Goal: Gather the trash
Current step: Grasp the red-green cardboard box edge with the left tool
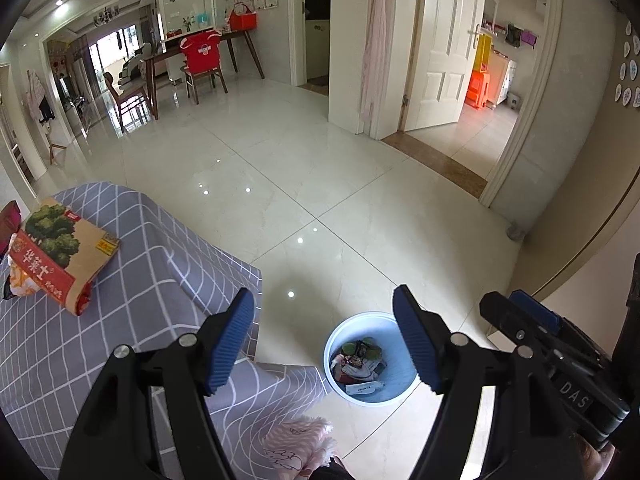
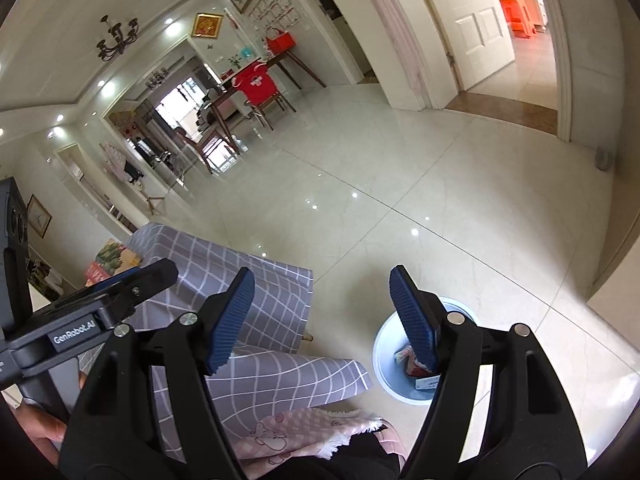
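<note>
A glossy floor (image 1: pixel 304 184) of large cream tiles ran from the foreground to a dining area with a dark wooden dining table (image 1: pixel 200 46) and a chair draped in red cloth (image 1: pixel 200 50). A white panelled door (image 1: pixel 448 40) stood open onto a side room.

The landmark was a round, pale blue plastic trash bin (image 1: pixel 370 360) standing on the floor. It held crumpled wrappers and small cartons (image 1: pixel 358 364). Just left of the bin, a worktop (image 1: pixel 132 280) was covered in a soft grey cloth with a white grid, hanging in folds over its edge. Further left of the bin, on that cloth, lay a flat red and tan food bag (image 1: pixel 66 248) printed with green broccoli.

The left claw (image 1: pixel 323 344) hung above the bin's left rim, its ribbed blue pads (image 1: pixel 230 344) standing well apart with nothing between them. The right claw (image 2: pixel 322 320) was likewise spread wide and empty above the bin (image 2: pixel 386 356), its right pad overlapping the bin's mouth in its own view. A pink fleecy fabric (image 1: pixel 296 444) showed below the bin.
</note>
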### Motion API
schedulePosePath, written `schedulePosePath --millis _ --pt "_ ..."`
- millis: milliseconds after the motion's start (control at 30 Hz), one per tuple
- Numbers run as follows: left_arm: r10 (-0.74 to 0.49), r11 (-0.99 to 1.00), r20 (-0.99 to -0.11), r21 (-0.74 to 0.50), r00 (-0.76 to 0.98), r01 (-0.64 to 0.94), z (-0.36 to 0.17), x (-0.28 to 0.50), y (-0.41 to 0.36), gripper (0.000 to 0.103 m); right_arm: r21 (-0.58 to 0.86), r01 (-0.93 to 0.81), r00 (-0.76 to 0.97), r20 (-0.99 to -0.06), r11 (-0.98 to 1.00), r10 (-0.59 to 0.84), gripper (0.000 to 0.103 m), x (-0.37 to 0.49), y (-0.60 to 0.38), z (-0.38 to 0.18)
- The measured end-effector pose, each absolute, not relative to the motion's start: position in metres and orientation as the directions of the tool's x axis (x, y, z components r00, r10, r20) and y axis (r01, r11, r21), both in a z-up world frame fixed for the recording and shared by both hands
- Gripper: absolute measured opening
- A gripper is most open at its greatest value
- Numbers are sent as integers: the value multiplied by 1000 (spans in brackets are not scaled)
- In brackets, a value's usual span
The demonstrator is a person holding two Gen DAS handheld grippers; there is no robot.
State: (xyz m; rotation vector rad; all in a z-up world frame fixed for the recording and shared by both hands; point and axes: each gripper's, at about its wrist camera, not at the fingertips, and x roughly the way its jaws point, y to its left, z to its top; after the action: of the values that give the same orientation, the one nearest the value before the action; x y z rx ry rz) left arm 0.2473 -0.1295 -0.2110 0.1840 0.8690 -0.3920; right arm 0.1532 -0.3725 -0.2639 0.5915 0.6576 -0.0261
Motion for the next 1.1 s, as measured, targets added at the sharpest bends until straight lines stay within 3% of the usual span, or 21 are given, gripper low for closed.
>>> schedulePosePath --millis 333,667,1033,1067,1100 --pt "-200 966 -725 -33 659 257 -182 249 -39 78 454 24 804 -539 891 253 70 176 -293 -222" --pt "-162 974 -716 -225 679 -5 -185 289 103 79 374 -166 757 -545 913 361 70 236 -185 -205" --pt "-254 932 -741 -359 621 -47 -221 356 122 78 343 -184 735 -574 921 361 70 298 -146 -215" --pt "-251 933 -743 -357 620 -51 -224 360 121 76 354 -179 729 -579 918 365 70 301 -147 -217" --pt "-253 932 -744 -360 619 -53 -226 363 122 59 362 -177 725 -580 915 370 70 303 -147 -219"
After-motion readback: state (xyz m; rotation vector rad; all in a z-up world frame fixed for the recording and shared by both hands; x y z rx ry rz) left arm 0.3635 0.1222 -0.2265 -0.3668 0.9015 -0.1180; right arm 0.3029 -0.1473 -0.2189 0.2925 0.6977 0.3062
